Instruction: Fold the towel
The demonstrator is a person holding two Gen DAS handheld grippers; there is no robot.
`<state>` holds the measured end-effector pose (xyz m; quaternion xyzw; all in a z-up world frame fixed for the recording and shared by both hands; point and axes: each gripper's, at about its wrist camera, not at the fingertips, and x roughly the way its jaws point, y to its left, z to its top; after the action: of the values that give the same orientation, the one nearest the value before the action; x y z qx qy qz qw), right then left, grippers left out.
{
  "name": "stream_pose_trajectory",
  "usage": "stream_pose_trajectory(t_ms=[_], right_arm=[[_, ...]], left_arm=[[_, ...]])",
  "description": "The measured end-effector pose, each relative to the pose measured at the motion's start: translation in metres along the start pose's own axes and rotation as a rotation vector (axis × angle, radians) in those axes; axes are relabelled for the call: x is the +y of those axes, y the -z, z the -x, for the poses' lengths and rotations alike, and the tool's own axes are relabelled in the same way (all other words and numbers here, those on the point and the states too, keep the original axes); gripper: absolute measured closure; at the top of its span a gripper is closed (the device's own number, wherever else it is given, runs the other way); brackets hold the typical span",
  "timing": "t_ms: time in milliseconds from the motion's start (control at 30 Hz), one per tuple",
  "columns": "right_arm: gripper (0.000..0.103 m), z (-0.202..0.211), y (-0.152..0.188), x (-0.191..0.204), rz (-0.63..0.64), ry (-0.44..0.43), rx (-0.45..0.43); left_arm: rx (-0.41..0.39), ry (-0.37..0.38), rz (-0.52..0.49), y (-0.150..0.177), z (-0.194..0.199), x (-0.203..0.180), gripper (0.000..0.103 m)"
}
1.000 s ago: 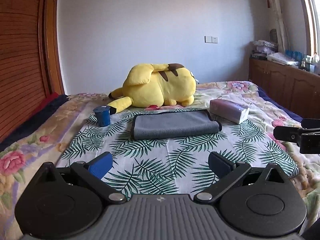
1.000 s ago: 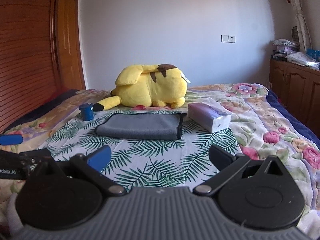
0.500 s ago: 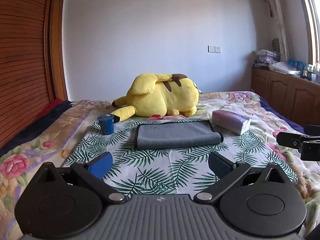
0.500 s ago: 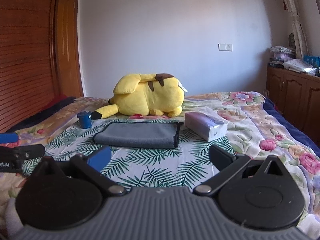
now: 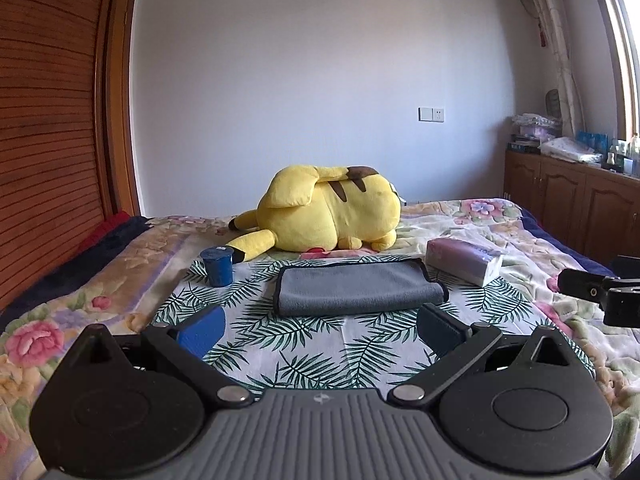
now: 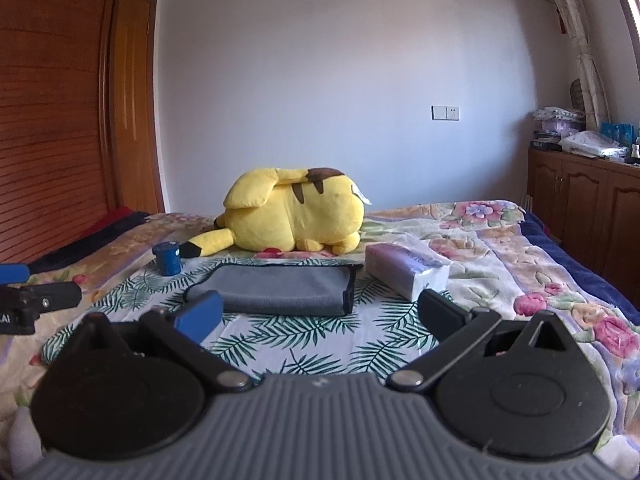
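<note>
The grey microfibre towel is seen folded flat mid-bed; the task is judged essentially finished. Both the left gripper and right gripper are held spread, empty.

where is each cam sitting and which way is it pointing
Left wrist: on the left gripper, low over the bed, facing the far wall across the folded grey towel; its own open blue-padded fingers show, with the right gripper's tip at the right edge.
Right wrist: on the right gripper, facing the same way from further right; its own open fingers show, with the left gripper's tip at the left edge.
Shared: the towel, yellow plush toy, small blue cup, tissue pack and palm-leaf sheet.
</note>
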<state>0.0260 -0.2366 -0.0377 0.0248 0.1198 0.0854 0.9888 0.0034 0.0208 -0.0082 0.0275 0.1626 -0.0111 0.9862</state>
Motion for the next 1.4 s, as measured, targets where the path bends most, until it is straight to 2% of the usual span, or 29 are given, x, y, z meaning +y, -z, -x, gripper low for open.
stream_pose_trajectory(t_ms=[1400], right_arm=[[0.000,0.0014,0.0000,0.0003,0.005,0.006,-0.014]], left_arm=[[-0.007,-0.004,-0.019,0.0026,0.0003,-0.0011,0.000]])
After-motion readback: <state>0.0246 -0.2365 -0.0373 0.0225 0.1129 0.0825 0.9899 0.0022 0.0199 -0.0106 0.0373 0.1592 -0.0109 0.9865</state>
